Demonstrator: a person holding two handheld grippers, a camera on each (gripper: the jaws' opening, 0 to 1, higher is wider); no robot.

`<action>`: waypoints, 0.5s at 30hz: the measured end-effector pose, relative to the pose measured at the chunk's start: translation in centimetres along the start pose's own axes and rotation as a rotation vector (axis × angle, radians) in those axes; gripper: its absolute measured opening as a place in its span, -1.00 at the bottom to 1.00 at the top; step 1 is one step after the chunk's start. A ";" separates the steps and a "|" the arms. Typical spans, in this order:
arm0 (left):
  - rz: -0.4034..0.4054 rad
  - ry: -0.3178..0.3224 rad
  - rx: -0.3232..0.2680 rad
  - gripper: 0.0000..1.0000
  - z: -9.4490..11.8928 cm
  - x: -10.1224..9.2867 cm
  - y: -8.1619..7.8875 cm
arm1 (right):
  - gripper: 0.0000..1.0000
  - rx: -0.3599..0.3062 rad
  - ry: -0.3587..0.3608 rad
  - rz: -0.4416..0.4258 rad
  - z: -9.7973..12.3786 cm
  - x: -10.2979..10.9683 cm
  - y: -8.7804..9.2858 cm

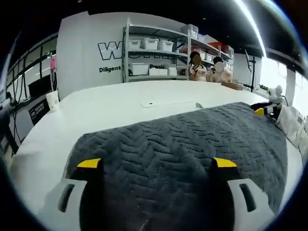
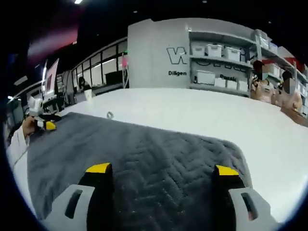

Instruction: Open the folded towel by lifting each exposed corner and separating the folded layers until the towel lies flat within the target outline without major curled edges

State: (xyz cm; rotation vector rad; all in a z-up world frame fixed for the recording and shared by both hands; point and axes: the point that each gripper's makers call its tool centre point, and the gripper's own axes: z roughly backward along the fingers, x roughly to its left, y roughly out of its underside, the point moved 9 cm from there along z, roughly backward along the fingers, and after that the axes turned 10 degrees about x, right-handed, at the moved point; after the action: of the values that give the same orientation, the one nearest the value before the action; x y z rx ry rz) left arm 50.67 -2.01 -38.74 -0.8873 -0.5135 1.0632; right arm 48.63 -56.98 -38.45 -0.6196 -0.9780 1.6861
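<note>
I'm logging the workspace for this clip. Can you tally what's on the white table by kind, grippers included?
Grey towel: 1
Grippers: 2, the left gripper and the right gripper, both open over the towel
White table: 1
Flat white sheet on the table beyond the towel: 1
Total: 5
</note>
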 end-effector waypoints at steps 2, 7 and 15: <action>0.017 -0.008 -0.023 0.78 0.5 0.5 -0.3 | 0.55 -0.030 0.019 0.000 0.5 -0.6 -0.4; 0.061 -0.078 -0.080 0.61 1.4 2.3 -1.0 | 0.47 -0.025 0.081 -0.013 1.0 -2.5 -0.7; 0.041 -0.244 -0.078 0.39 2.1 5.4 -2.0 | 0.31 0.013 0.198 0.064 1.1 -4.9 -1.9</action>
State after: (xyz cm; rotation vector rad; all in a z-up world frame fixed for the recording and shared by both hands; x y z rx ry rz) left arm 52.42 3.25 -36.16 -0.8436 -0.7470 1.2026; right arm 50.34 -61.76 -36.56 -0.8003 -0.8127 1.6496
